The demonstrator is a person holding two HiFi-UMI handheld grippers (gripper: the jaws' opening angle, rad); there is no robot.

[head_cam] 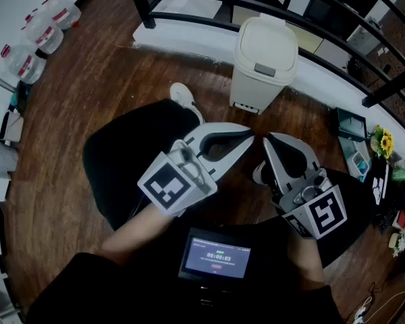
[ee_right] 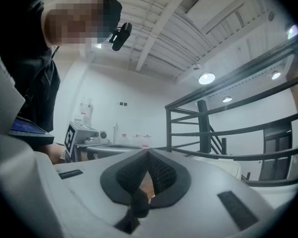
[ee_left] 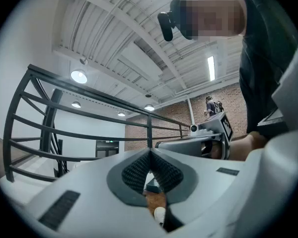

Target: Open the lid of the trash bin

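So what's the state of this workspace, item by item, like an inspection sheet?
Surface: dark wood floor.
Job's things: white trash bin stands upright, lid closed, nothing touching it.
Clutter: plastic bottles at far left; sunflowers among small items at far right.
Tongs: left tongs and right tongs both shut, empty, held short of the bin.
Cables: what looks like a thin lead on the floor, lower right.
Surroundings: black railing behind the bin; a white shoe nearby.

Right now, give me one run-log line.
left gripper shut, empty | right gripper shut, empty | trash bin lid closed, untouched
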